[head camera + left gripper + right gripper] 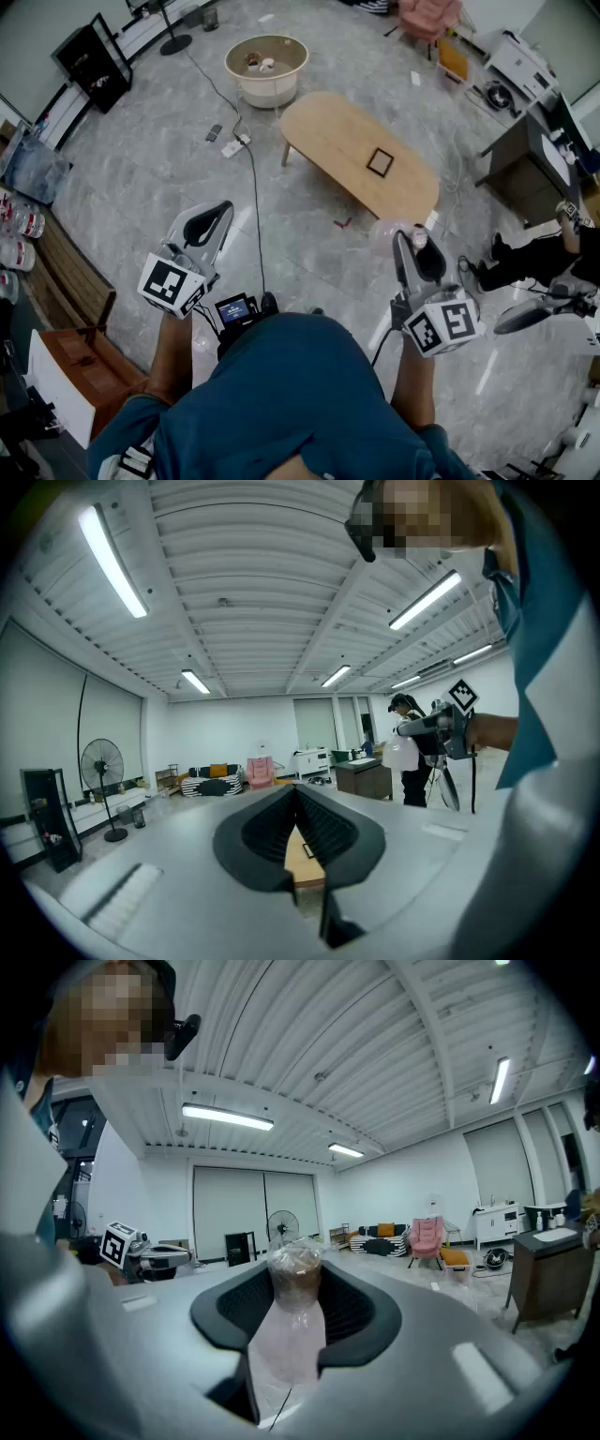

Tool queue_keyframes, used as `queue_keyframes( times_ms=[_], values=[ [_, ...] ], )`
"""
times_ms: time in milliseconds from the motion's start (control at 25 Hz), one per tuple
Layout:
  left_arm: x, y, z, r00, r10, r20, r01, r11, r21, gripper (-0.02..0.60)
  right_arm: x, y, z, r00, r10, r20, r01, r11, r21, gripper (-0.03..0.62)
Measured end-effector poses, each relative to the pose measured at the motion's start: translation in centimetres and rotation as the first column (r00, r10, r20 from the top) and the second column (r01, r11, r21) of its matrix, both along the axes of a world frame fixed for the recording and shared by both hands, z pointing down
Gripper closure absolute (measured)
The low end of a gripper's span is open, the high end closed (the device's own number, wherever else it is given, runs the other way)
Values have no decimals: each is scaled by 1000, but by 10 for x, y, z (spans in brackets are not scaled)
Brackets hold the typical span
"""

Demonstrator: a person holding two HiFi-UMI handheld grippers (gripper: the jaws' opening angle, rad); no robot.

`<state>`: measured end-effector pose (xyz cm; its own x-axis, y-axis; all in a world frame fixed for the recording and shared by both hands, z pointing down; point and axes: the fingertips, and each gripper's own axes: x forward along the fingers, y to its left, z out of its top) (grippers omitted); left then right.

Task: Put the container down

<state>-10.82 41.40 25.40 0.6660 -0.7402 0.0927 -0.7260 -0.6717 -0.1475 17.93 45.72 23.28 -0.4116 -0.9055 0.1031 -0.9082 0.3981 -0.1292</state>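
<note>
A clear plastic container (292, 1340) with brown contents near its top stands upright between the jaws of my right gripper (296, 1279), which is shut on it. In the head view this container (385, 232) shows as a pale, see-through shape at the tip of the right gripper (413, 251), held above the floor short of the oval wooden table (328, 131). My left gripper (212, 221) is held at the left with nothing in it. Its jaws meet at the tips in the left gripper view (295, 792), and a sliver of the table (302, 857) shows below them.
A black square frame (380, 162) lies on the table. Beyond it stands a round white basket table (266, 67). A cable (253, 187) and power strip (234, 145) run across the floor. A wooden bench (77, 274) lines the left, and a desk (525, 159) and a seated person (530, 255) are at the right.
</note>
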Motion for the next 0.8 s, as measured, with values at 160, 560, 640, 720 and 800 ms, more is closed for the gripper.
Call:
queue_keyframes(
  times_ms=[160,560,640,720,800],
  values=[
    [5,5,-2,1000,-1,2,1,1000,1,584,3,4,-3,1000,-9,6,9,1000,2,438],
    [29,14,0,999,-31,21,31,1000,-3,584,27,5,-4,998,-53,33,53,998,15,437],
    [35,16,1,999,-38,24,38,999,-1,584,33,4,-1,997,-64,34,63,998,14,437],
    [42,18,1,998,-47,29,47,999,2,584,39,3,1,997,-74,38,73,997,13,437],
    [49,20,-1,998,-59,33,59,998,6,584,46,2,1,995,-85,42,85,996,14,437]
  ],
)
